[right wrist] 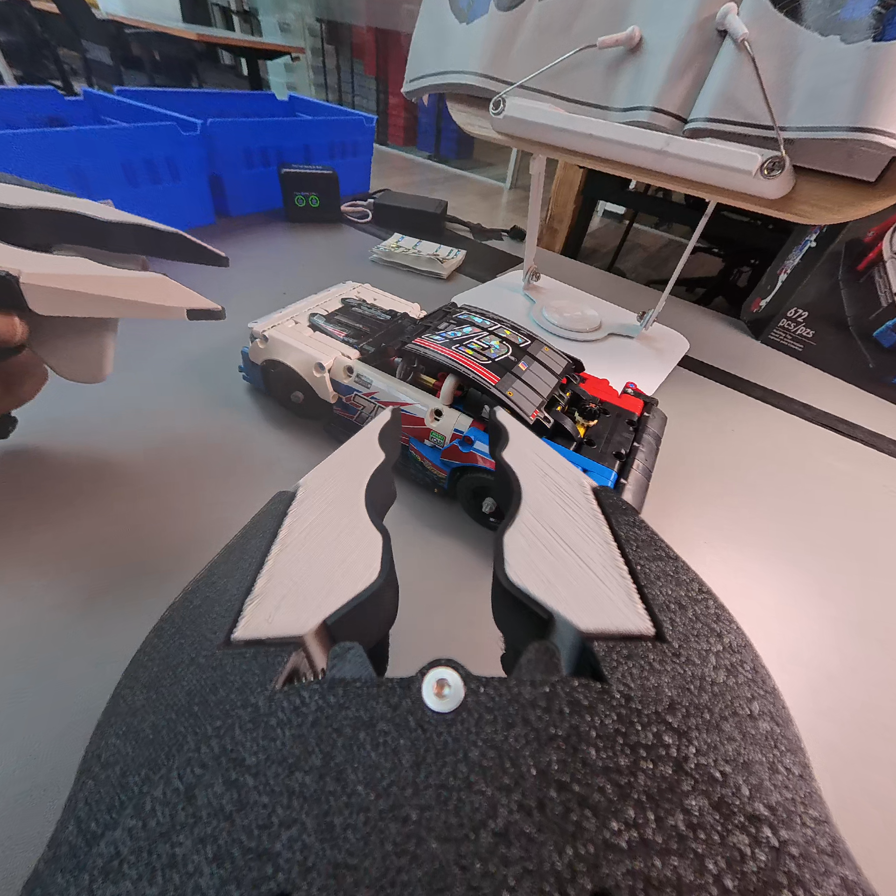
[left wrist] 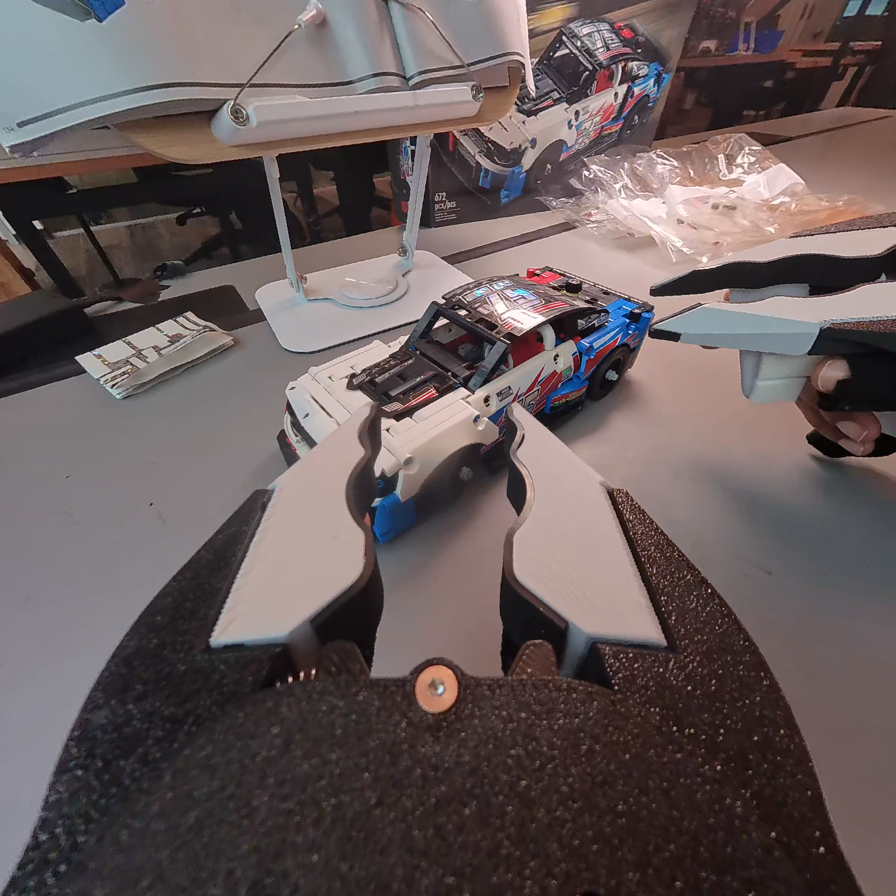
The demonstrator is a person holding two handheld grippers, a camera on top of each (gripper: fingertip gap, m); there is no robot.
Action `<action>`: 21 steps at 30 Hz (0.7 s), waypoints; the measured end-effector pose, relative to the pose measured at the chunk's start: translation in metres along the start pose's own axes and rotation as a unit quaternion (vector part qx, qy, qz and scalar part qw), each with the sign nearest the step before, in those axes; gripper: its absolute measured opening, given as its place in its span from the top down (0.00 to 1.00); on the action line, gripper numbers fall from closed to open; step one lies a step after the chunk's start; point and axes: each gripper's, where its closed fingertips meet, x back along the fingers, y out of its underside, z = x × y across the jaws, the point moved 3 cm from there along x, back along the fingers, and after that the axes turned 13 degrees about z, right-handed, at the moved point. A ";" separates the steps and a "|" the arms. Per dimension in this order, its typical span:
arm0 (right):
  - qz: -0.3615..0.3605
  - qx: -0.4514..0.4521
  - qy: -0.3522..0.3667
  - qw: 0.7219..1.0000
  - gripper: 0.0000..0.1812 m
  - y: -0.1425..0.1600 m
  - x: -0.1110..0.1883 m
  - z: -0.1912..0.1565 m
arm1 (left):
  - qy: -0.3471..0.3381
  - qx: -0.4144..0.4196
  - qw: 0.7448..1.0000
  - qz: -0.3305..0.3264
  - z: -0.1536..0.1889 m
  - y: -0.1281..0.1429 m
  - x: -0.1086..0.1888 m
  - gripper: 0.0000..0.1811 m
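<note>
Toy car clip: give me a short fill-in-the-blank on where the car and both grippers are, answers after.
1. The toy car rests on a grey ____.
2. Both the left gripper and the right gripper are ____, holding nothing.
3. The book stand behind the car has a ____ base.
4. The bins at the far edge are ____.

Missing words: table; open; white; blue

Even indoor light falls on the grey table [left wrist: 121, 485] in both wrist views, casting soft shadows beneath the brick-built race car [left wrist: 465, 368]. Glare glints off its roof stickers. Wide-angle distortion bends the frame edges; the background at top blurs.
</note>
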 end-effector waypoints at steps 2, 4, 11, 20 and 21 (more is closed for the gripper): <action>0.001 -0.004 0.004 1.000 0.81 0.001 0.000 0.003 | 0.005 0.006 1.000 0.003 0.001 0.000 -0.001 0.72; -0.001 -0.012 0.007 1.000 0.81 0.002 0.000 0.006 | 0.007 0.008 1.000 0.002 0.002 0.001 -0.002 0.72; 0.007 -0.033 0.016 0.999 0.81 0.000 0.002 0.012 | 0.006 -0.004 1.000 -0.014 0.003 0.008 -0.005 0.67; 0.011 -0.036 0.012 0.999 0.80 -0.001 0.001 0.011 | 0.000 -0.002 1.000 -0.017 0.000 0.008 -0.004 0.67; 0.010 -0.036 0.011 0.999 0.79 0.000 0.001 0.011 | -0.002 -0.003 1.000 -0.015 -0.001 0.007 -0.003 0.68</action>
